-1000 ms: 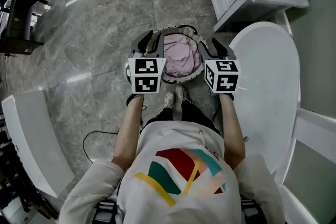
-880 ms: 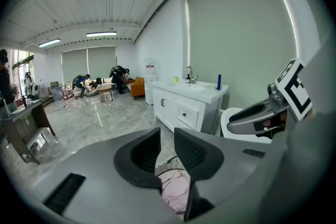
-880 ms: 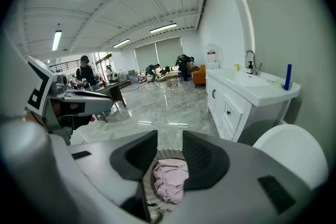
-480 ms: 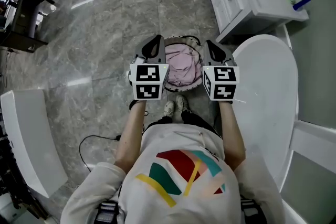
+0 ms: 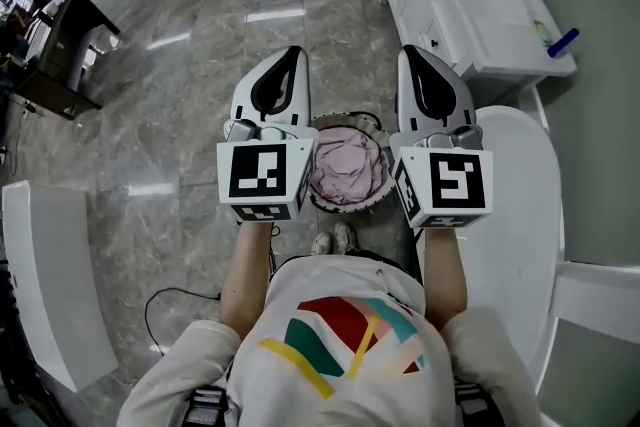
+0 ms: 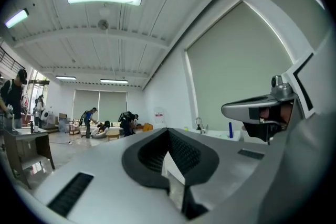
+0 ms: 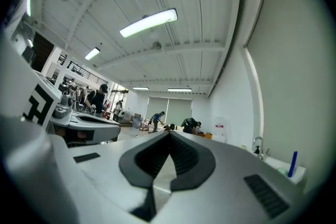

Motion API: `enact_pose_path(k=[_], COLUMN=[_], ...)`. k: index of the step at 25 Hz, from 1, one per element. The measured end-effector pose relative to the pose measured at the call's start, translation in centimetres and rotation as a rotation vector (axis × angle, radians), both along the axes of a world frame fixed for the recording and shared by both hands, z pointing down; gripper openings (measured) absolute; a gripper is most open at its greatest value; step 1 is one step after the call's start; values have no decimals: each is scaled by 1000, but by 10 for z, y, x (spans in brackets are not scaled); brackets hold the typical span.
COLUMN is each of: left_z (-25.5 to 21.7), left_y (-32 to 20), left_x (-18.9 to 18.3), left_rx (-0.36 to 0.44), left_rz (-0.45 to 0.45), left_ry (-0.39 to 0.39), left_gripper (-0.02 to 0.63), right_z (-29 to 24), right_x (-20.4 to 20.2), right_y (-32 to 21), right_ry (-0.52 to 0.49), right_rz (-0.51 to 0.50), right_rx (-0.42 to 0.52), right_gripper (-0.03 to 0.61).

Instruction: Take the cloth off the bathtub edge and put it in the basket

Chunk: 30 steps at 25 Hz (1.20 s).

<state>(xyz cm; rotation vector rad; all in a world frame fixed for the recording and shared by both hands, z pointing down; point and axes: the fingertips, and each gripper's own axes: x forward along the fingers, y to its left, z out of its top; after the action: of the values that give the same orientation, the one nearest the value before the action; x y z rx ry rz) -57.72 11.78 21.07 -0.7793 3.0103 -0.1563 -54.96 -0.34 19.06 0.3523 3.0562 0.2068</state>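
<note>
Cloth (image 5: 345,165) lies in the basket (image 5: 347,206) on the floor, below and between both claws.
Left claw (image 5: 288,56) and right claw (image 5: 416,56) have their jaws pressed together, holding nothing, and point level. The cloth is equally near each.

The left gripper (image 5: 287,57) and the right gripper (image 5: 413,55) hide both sides of the basket (image 5: 352,122). The person's right arm (image 5: 445,265) hides the near end of the bathtub (image 5: 520,205). The far people (image 6: 89,122) are too small to tell.
</note>
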Motion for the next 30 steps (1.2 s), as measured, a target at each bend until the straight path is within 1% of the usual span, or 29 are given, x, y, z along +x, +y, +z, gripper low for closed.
enact_pose_path(k=[4, 6, 10, 14, 17, 20, 23, 30], left_z=[-45, -60, -67, -56, -58, -59, -53, -50], left_y=[4, 4, 9, 7, 7, 9, 11, 15], left_x=[22, 37, 59, 67, 71, 70, 67, 67], left_rx=[54, 87, 118, 120, 120, 107, 101, 112], left_rz=[-30, -26, -30, -23, -11, -16, -29, -31], left_ry=[-93, -143, -187, -176, -177, -179, -160, -169], left_gripper=[17, 17, 17, 17, 17, 17, 17, 17], right_z=[-43, -47, -41, -22, -16, -15, -13, -9], right_x=[28, 45, 67, 70, 72, 71, 69, 67], right_y=[15, 20, 18, 21, 24, 25, 21, 20], right_ry=[-110, -137, -163, -123, -101, -97, -101, -93], right_rz=[-42, -42, -12, -13, -18, -13, 0, 16], right_rx=[-22, -42, -77, -83, -88, -81, -79, -66], right_gripper=[11, 12, 12, 11, 11, 11, 11, 11])
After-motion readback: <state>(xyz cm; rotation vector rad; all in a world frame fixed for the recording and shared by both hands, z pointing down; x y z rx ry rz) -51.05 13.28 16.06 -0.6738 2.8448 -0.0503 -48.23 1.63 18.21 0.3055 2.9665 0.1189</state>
